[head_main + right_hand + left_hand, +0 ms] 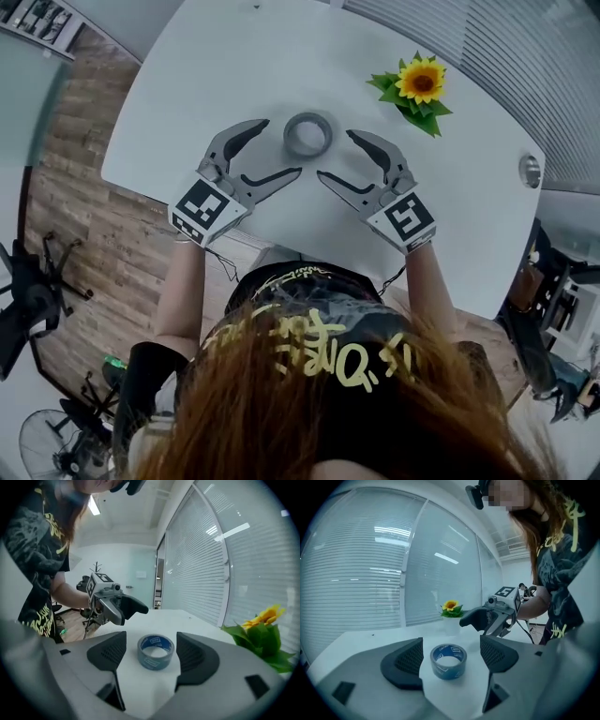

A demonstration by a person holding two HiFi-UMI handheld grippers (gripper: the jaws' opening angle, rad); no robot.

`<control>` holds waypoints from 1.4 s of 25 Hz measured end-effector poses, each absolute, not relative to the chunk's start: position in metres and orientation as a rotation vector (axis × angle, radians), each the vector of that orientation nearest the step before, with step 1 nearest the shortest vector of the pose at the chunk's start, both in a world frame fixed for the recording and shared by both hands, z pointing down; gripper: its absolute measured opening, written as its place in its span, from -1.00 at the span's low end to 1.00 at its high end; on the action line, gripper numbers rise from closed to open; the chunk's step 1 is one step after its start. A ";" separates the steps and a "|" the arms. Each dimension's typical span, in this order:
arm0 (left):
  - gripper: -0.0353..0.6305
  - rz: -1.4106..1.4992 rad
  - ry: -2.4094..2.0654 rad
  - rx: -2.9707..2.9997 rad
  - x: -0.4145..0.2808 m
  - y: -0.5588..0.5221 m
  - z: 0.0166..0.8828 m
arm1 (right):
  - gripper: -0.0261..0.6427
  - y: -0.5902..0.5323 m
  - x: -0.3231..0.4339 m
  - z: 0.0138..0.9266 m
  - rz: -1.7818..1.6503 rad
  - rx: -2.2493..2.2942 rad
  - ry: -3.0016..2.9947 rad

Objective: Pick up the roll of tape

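**Roll of tape** (307,134) (448,661) (155,652). It lies flat on the white desk (234,66) with its open core facing up. It sits about midway between the left and right edges, and somewhat nearer the person's edge than the far edge. The outer wrap is grey-blue, and the inner core carries blue printed labels.

**Left gripper** (279,148) (451,654). It rests low over the desk just to the left of the roll. Its fingers (408,660) are spread wide. In the left gripper view the roll stands in the gap between the ribbed pads, clear of both. In the head view the far fingertip is just beside the roll's left rim.

**Right gripper** (336,155) (151,652). It mirrors the left gripper on the other side of the roll. Its fingers (193,654) are also spread wide. The roll is centred between them and untouched, with bare desk showing on either side. Each gripper view shows the opposite gripper beyond the roll, with its marker cube toward the person.

**Surroundings.**
- A sunflower (419,82) with green leaves stands toward the desk's far right corner, well apart from the roll.
- A round metal grommet (531,171) is set near the right edge.
- Slatted blinds (356,573) cover the window beyond the far edge.
- A wood-plank floor (84,141) shows past the left edge.
- A fan (56,445) stands on the floor beside the person.
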State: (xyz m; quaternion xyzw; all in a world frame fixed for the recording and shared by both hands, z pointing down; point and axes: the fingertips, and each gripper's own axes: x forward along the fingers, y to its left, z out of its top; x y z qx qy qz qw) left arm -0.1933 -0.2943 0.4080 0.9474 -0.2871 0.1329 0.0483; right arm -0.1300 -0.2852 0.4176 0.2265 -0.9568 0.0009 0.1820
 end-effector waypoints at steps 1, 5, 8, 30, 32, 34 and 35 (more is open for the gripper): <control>0.23 0.434 -0.854 2.878 -0.192 -0.297 0.418 | 0.02 -0.290 -0.131 0.427 -0.003 0.616 -2.688; 0.23 0.560 -0.793 2.854 -0.186 -0.306 0.447 | 0.02 -0.304 -0.133 0.459 0.019 0.549 -2.622; 0.23 0.709 -0.753 2.857 -0.182 -0.309 0.465 | 0.02 -0.308 -0.136 0.482 0.011 0.487 -2.547; 0.17 0.922 -0.645 2.817 -0.168 -0.320 0.507 | 0.02 -0.315 -0.147 0.511 0.052 0.411 -2.499; 0.16 0.921 -0.645 2.817 -0.168 -0.319 0.507 | 0.02 -0.315 -0.147 0.511 0.052 0.412 -2.498; 0.16 0.919 -0.648 2.817 -0.168 -0.319 0.507 | 0.02 -0.315 -0.147 0.511 0.052 0.413 -2.500; 0.16 0.918 -0.649 2.816 -0.168 -0.319 0.507 | 0.02 -0.316 -0.147 0.511 0.052 0.413 -2.500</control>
